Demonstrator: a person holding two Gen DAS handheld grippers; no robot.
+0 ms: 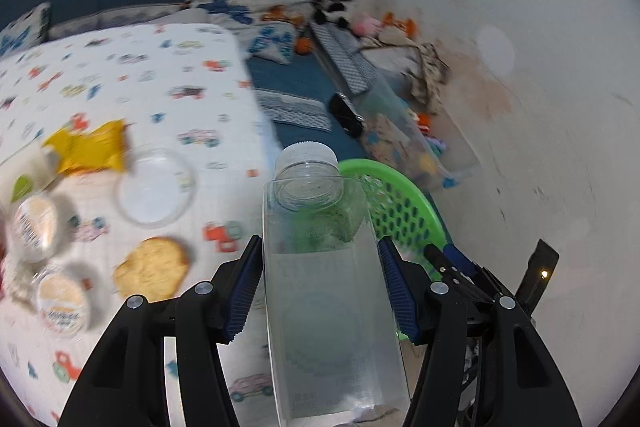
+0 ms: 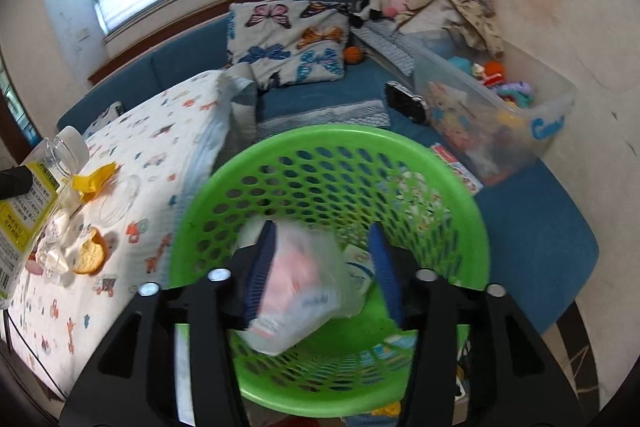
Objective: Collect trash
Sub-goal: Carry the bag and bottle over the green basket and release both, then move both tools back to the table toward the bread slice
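Tools differ: the left tool (image 1: pixel 320 291) grips a clear plastic bottle (image 1: pixel 320 267) above the counter (image 1: pixel 180 75), while the right tool (image 2: pixel 326 267), jaws parted, has a crumpled plastic wrapper (image 2: pixel 300 291) loose between them over the green basket (image 2: pixel 460 195).

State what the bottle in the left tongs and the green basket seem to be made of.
Tall clear bottle with white cap: likely thin glossy plastic; the tablecloth shows through its walls. Round green perforated basket: moulded plastic, smooth, slightly shiny, with uniform holes.

Clear glossy plastic bottle (image 1: pixel 320 267); perforated green plastic basket (image 2: pixel 332 155).
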